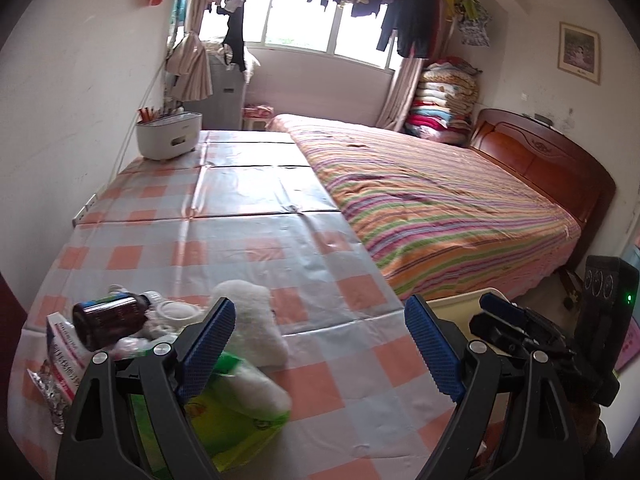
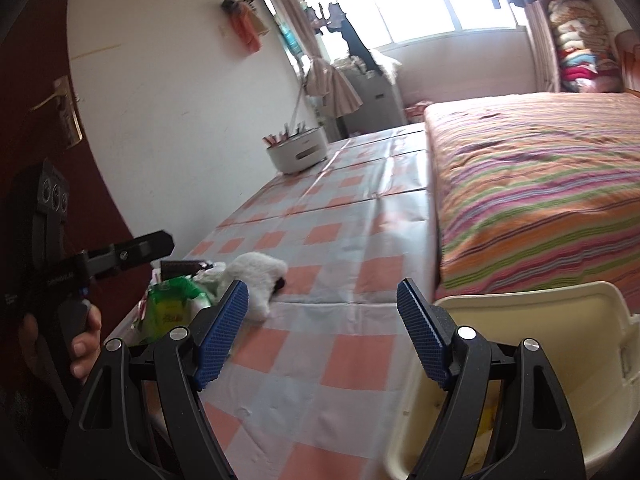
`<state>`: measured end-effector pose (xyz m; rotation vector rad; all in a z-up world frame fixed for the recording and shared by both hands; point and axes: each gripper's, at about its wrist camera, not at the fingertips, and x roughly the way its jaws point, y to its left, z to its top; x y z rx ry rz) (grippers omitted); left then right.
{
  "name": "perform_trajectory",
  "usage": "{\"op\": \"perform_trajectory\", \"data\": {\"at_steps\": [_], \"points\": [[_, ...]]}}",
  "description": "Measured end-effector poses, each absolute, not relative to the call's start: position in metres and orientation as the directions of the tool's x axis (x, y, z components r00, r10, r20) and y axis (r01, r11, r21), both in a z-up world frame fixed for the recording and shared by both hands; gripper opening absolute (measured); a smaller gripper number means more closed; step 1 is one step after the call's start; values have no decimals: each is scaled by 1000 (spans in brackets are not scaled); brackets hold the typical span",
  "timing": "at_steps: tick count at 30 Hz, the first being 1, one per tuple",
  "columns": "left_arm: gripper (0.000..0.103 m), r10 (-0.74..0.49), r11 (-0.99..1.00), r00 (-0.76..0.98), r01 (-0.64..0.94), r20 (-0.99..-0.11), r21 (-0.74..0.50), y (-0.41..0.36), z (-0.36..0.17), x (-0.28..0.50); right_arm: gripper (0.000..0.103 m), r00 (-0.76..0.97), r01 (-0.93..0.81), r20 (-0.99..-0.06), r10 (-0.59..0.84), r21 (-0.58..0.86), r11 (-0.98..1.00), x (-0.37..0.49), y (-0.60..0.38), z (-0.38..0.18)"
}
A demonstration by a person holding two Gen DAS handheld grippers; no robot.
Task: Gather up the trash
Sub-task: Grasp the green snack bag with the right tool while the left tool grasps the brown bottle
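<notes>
- left gripper (image 1: pixel 320 344): jaws stand wide apart, nothing between the pads; it hangs over the near end of the bench (image 1: pixel 248 240), just right of the litter.
- right gripper (image 2: pixel 322 328): jaws also wide apart, nothing clamped; it points over the near bench edge with the cream bin (image 2: pixel 532 312) under its right finger.
- trash pile sits at the near left corner of the bench, all of it on the checked cloth, none lifted:
  - brown bottle (image 1: pixel 110 316) lying on its side atop the heap
  - crumpled white wad (image 1: pixel 256 320), soft, tissue or cloth, cannot tell which
  - green-and-yellow plastic bag (image 1: pixel 240 408) with white stuffing, partly hidden behind the left finger
  - printed carton (image 1: pixel 64 356) and a foil blister strip (image 1: pixel 46 396) at the far left edge
  - a small white cap or lid (image 1: pixel 176 311) beside the bottle neck
- bin stands off the near right edge of the bench, beside the bed (image 1: pixel 440 200); a hint of yellow shows low inside it in the right wrist view, too hidden to name.
- white caddy (image 1: pixel 168 136) at the far end of the bench looks like household kit, not trash.
- judgement: collection looks at or near its start; the whole visible pile remains to be picked and carried across to the bin. whether anything is already binned, cannot tell.
- judgement: the white wad and the bag are closest to the left gripper, likely first picks.
</notes>
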<state>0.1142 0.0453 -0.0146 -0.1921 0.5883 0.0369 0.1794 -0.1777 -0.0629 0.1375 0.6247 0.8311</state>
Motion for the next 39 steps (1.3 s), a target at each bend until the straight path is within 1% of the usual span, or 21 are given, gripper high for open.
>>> {"op": "perform_trajectory", "data": {"at_steps": [5, 10, 16, 24, 30, 31, 32, 33, 34, 35, 36, 39], "points": [[84, 25, 968, 831, -159, -555, -193, 78, -16, 107, 76, 435, -706, -488, 757, 336, 623, 168, -140, -66], [84, 63, 950, 828, -220, -557, -220, 109, -17, 99, 76, 339, -759, -505, 794, 351, 548, 158, -102, -71], [84, 116, 928, 821, -290, -558, -233, 140, -17, 86, 76, 230, -820, -548, 804, 335, 463, 143, -54, -82], [84, 176, 887, 815, -375, -553, -270, 185, -16, 62, 76, 168, -834, -620, 766, 324, 445, 148, -10, -101], [84, 217, 839, 809, -441, -547, -318, 223, -16, 39, 76, 117, -823, -679, 725, 343, 454, 157, 14, -121], [84, 220, 833, 808, -447, -547, -326, 228, -16, 36, 75, 104, -820, -692, 715, 346, 455, 157, 19, -125], [84, 221, 827, 807, -453, -548, -333, 233, -16, 33, 70, 89, -820, -702, 706, 350, 452, 157, 23, -130], [84, 223, 821, 806, -458, -548, -340, 237, -17, 30, 57, 87, -822, -710, 699, 345, 453, 155, 25, -132], [84, 227, 815, 805, -465, -549, -345, 241, -18, 28, 50, 94, -825, -717, 691, 332, 457, 155, 26, -133], [84, 231, 810, 802, -472, -551, -348, 245, -19, 26, 36, 92, -827, -720, 688, 329, 456, 155, 26, -134], [84, 234, 805, 800, -478, -553, -351, 247, -19, 24, 32, 80, -823, -717, 692, 344, 451, 156, 26, -134], [84, 242, 790, 790, -497, -563, -358, 255, -23, 21, 28, 86, -815, -713, 696, 352, 460, 159, 23, -134]]}}
